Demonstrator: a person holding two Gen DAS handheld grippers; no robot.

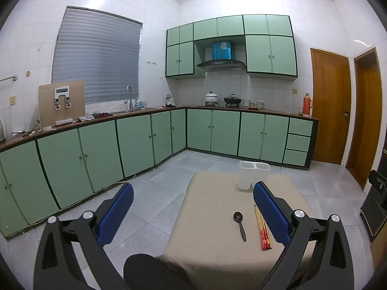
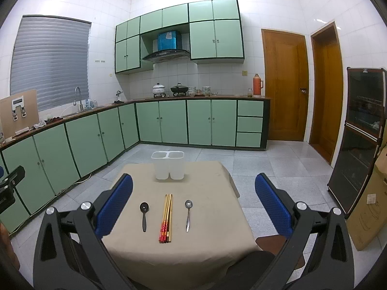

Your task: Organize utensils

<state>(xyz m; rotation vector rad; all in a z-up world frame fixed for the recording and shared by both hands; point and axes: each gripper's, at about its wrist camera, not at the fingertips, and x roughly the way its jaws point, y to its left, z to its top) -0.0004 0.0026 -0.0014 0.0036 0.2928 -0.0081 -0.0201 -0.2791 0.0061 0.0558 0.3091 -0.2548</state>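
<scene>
A black spoon point(image 2: 144, 215), a bundle of chopsticks point(image 2: 166, 218) and a metal spoon point(image 2: 188, 213) are lying side by side on the beige tablecloth point(image 2: 212, 253). A white two-compartment holder point(image 2: 168, 165) (both halves empty) is standing beyond them, while the right gripper point(image 2: 193, 193) is hovering wide open above the near edge.

Bright, even indoor light on both of my wrist feeds, with heavy fisheye bending.

I see the strongest glare on the glossy white wall tiles point(image 1: 229, 2) near the ceiling, where they wash out to pure white, and a softer sheen on the floor tiles point(image 2: 285, 154) by the wooden door point(image 2: 285, 84). The closed window blind point(image 1: 96, 60) looks dull grey. Shadows on the beige tablecloth point(image 2: 208, 188) are faint and soft. Cabinet lines point(image 1: 150, 135) bow toward the edges, the corners go black, and far counter items look slightly soft and noisy.
</scene>
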